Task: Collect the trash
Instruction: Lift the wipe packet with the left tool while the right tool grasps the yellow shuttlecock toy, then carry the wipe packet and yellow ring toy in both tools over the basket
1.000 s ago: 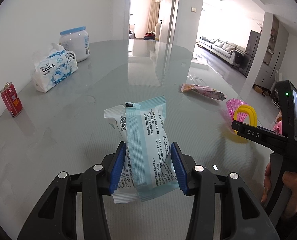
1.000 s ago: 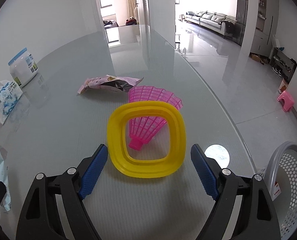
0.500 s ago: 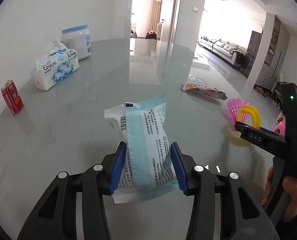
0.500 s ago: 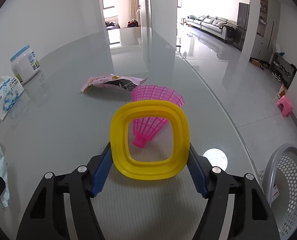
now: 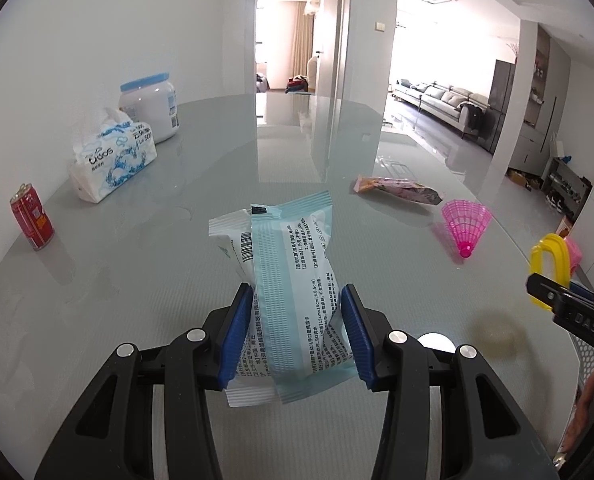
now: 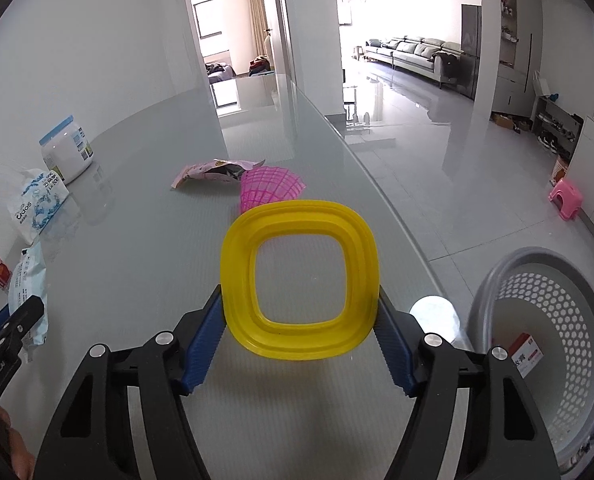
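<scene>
My left gripper (image 5: 295, 332) is shut on a light-blue and white wipes packet (image 5: 293, 280), held upright above the glass table (image 5: 137, 280). My right gripper (image 6: 299, 336) is shut on a yellow square plastic ring (image 6: 301, 280) and holds it lifted off the table; the ring also shows at the right edge of the left wrist view (image 5: 549, 268). A pink mesh shuttlecock-shaped piece (image 5: 465, 226) and a pink snack wrapper (image 5: 397, 192) lie on the table beyond. A grey perforated basket (image 6: 557, 344) stands on the floor to the right, with a red-and-white box inside.
A red can (image 5: 31, 220), a tissue pack (image 5: 113, 160) and a white jar with a blue lid (image 5: 149, 108) stand along the left wall. The table's curved right edge (image 6: 397, 216) drops to a tiled floor. A pink stool (image 6: 565, 198) stands further off.
My right gripper closed on the yellow ring and lifted it off the pink mesh piece, drawing back toward the table edge. My left gripper keeps its hold on the packet.
</scene>
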`<action>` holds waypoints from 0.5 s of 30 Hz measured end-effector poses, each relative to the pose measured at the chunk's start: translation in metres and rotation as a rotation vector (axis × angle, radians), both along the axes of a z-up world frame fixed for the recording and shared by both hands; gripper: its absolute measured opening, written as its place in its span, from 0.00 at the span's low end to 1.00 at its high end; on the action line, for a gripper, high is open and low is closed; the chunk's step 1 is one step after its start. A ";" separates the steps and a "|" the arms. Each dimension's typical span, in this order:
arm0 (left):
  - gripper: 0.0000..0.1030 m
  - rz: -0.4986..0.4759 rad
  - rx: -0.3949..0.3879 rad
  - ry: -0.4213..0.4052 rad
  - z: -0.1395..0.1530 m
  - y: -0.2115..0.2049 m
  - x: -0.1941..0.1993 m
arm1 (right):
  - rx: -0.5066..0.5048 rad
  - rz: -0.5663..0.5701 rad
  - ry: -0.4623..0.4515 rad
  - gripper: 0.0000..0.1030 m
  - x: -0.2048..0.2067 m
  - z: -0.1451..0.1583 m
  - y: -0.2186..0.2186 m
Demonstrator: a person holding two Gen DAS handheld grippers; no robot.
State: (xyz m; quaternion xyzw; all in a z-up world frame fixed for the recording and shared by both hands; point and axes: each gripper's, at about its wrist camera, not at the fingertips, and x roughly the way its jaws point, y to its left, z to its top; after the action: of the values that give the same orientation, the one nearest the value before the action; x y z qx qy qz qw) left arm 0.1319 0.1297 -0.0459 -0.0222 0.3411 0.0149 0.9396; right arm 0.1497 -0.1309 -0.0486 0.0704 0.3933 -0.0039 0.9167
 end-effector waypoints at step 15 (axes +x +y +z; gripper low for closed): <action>0.44 -0.209 -0.061 -0.038 0.040 -0.098 -0.026 | 0.031 -0.095 -0.057 0.66 -0.086 0.022 -0.087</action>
State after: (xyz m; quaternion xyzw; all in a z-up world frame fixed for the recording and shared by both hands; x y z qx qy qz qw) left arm 0.1056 0.0320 -0.0059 -0.0154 0.3238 -0.0942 0.9413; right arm 0.0639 -0.2183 -0.0263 0.1031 0.3632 -0.0394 0.9251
